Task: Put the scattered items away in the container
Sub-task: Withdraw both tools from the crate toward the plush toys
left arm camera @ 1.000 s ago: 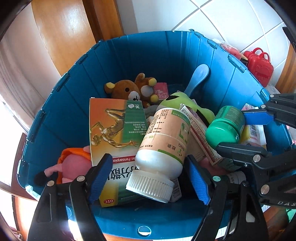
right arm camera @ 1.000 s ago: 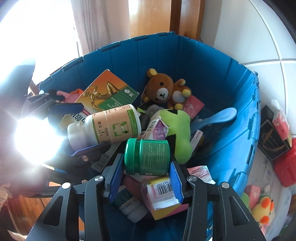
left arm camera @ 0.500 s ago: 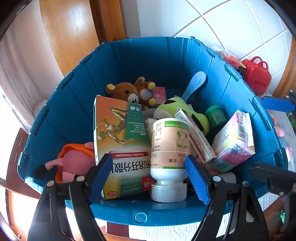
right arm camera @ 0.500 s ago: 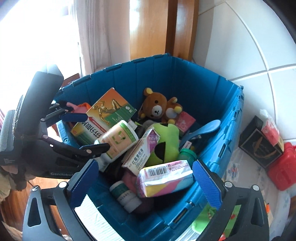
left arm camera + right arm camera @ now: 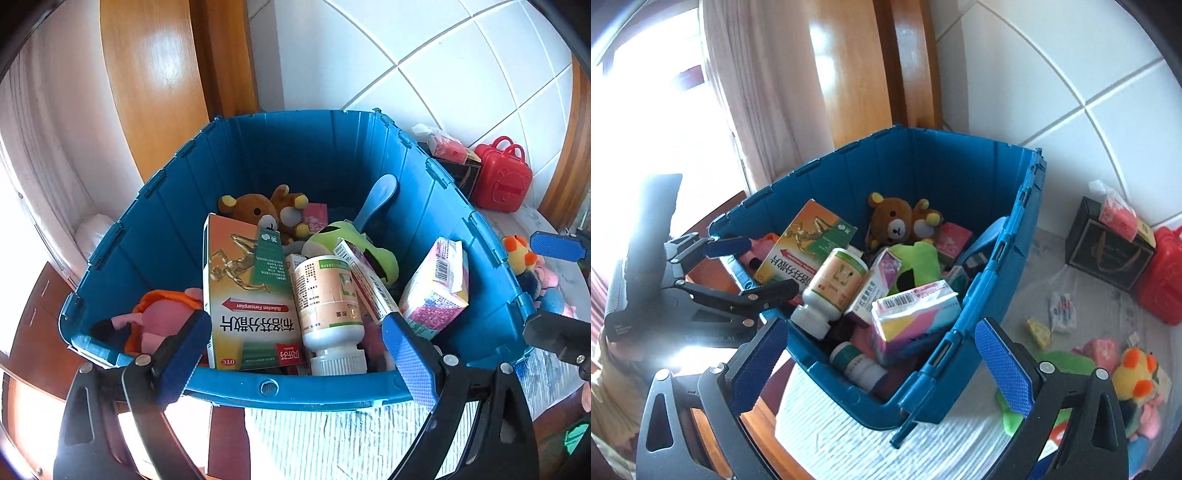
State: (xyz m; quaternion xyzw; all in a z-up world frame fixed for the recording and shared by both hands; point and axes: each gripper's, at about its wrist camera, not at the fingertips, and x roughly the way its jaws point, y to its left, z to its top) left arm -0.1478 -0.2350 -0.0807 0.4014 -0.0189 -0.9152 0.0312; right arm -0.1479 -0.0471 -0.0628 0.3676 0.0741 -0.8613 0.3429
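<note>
The blue bin [image 5: 155,229] [image 5: 993,291] holds a white pill bottle [image 5: 328,306] [image 5: 834,284], an orange medicine box [image 5: 243,295] [image 5: 805,240], a pastel carton [image 5: 436,288] [image 5: 916,321], a teddy bear [image 5: 255,210] [image 5: 897,221], a green plush [image 5: 376,254] and a pink plush [image 5: 159,321]. My left gripper [image 5: 295,358] is open and empty, just outside the bin's near rim; it also shows in the right wrist view [image 5: 750,266]. My right gripper [image 5: 882,369] is open and empty, above the bin's near right corner.
Loose on the cloth to the bin's right lie a yellow duck plush [image 5: 1137,373] [image 5: 517,254], a green plush [image 5: 1063,365], pink items and small packets [image 5: 1062,306]. A red toy case [image 5: 502,177] and a black box [image 5: 1108,254] stand by the tiled wall.
The green jar left my right gripper and dropped into the bin. Both grippers, open, pulled back and up from the bin. The white bottle settled cap-down beside the orange box.
</note>
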